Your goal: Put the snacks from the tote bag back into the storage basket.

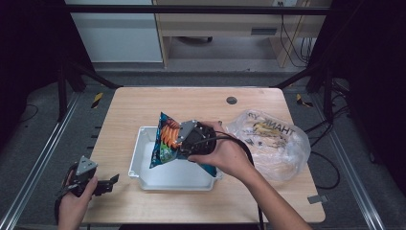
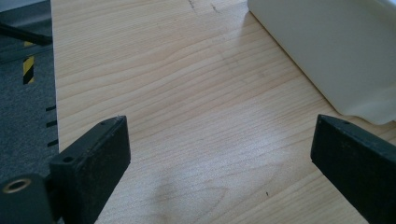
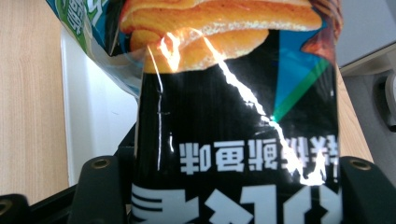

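A glossy blue-and-black snack bag printed with orange crisps (image 1: 165, 139) is held above a shallow white plastic tray (image 1: 143, 165) at the middle of a light wooden table (image 1: 191, 100). The bag is pinched between the two black jaws of the right gripper (image 1: 179, 143), which is carried in the person's right hand (image 1: 225, 153); in the right gripper view the bag (image 3: 233, 130) is seen upside down, clamped on both sides. A crumpled clear plastic shopping bag (image 1: 275, 139) is seen lying just right of the tray. The left gripper (image 1: 107, 183) is held low at the table's near left corner, its jaws spread wide over bare wood, near the tray's wall (image 2: 336, 51).
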Demonstrator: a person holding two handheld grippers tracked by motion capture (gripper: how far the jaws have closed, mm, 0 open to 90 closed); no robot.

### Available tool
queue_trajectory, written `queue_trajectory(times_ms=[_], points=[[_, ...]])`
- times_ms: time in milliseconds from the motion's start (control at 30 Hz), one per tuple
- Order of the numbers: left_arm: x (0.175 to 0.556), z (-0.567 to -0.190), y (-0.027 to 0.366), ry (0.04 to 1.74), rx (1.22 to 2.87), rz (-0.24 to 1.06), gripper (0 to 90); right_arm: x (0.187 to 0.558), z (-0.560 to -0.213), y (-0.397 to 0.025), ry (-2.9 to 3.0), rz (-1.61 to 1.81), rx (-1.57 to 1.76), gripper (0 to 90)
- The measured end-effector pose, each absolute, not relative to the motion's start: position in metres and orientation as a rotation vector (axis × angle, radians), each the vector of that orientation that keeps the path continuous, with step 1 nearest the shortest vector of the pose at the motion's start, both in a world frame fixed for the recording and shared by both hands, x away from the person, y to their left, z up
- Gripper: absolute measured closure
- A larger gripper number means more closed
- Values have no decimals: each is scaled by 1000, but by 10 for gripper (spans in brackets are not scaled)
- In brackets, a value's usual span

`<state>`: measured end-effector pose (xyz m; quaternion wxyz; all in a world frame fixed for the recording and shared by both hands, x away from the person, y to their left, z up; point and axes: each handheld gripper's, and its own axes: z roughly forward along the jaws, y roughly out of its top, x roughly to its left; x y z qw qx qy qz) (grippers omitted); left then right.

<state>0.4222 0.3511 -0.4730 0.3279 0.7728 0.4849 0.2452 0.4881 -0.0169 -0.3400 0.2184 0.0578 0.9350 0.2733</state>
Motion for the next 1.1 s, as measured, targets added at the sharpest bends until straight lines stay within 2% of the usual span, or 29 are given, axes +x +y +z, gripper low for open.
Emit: queue_trajectory(times_ms=[1100], points=[[422, -473, 352, 1275, 2015, 642, 36, 494, -372, 7, 2658, 744, 144, 376]])
